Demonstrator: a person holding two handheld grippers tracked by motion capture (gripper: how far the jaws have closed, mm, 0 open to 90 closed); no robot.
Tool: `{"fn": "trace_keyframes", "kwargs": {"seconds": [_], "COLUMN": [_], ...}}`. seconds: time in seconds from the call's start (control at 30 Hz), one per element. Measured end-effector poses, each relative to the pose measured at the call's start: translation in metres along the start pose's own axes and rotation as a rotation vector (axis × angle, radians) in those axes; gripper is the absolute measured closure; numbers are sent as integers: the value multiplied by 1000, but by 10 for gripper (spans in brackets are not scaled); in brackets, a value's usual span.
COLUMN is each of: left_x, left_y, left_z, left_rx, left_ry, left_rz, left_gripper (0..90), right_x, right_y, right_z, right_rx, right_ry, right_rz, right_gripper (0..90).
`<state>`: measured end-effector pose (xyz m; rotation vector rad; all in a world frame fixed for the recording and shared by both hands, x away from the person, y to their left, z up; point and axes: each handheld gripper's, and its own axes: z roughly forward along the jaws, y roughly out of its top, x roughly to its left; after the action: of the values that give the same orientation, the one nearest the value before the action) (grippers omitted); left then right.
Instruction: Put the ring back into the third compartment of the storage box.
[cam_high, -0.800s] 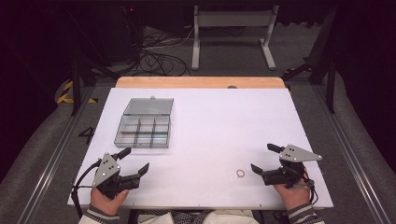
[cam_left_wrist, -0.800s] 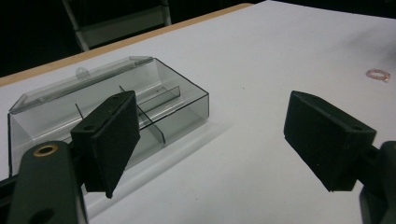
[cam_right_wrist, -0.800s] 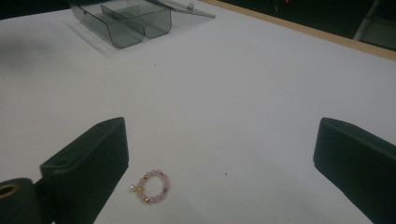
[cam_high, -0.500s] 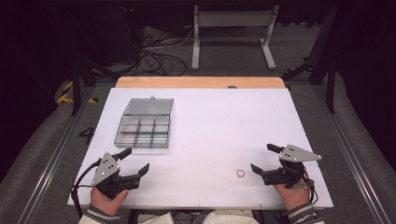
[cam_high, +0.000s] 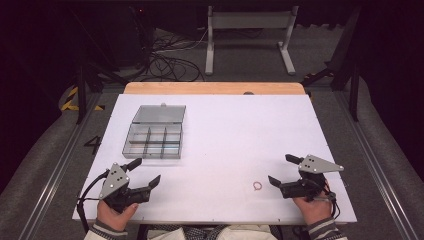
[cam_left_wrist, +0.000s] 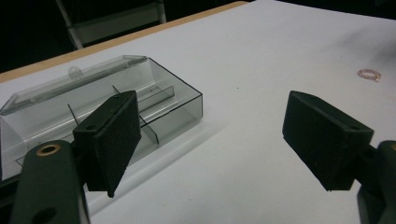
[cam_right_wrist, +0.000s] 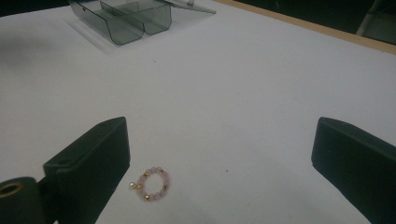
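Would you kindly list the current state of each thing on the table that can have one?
Clear box: lid open and folded back, compartments look empty.
Bead ring: lying flat on the table, untouched, apart from the box.
Left tool: jaws open, holding nothing, near the box.
Right tool: jaws open, holding nothing, ring just ahead of it.

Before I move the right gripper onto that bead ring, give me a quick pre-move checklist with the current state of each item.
1. Right gripper jaws open: ok, they stand wide apart in the right gripper view.
2. Bead ring free on the table: ok, nothing touches it.
3. Ring centred between the jaws: not ok, it lies close to the left jaw in the right gripper view.
4. Compartment box open: ok, its lid is folded back.
5. Compartments empty: cannot tell for all of them.
6. Left gripper out of the way: ok, open and empty near the table's front left.
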<state>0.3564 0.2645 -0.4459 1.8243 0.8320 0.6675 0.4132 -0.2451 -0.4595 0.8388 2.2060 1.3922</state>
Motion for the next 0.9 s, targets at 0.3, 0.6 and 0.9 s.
{"fn": "trace_keyframes", "kwargs": {"seconds": [0.3,0.6,0.9], "left_x": [-5,-10,-23], "left_y": [12,26,44], "left_z": [7,24,40], "left_rx": [19,32,36], "left_ry": [-46,-100,-141], "left_rz": [-9,-10,29], "left_gripper": [202,210,214], "right_x": [0,0,-1], "right_y": [0,0,-1], "right_z": [1,2,2], "right_rx": [4,9,11], "right_ry": [1,7,10], "right_rz": [0,4,5], "right_gripper": [48,47,48]}}
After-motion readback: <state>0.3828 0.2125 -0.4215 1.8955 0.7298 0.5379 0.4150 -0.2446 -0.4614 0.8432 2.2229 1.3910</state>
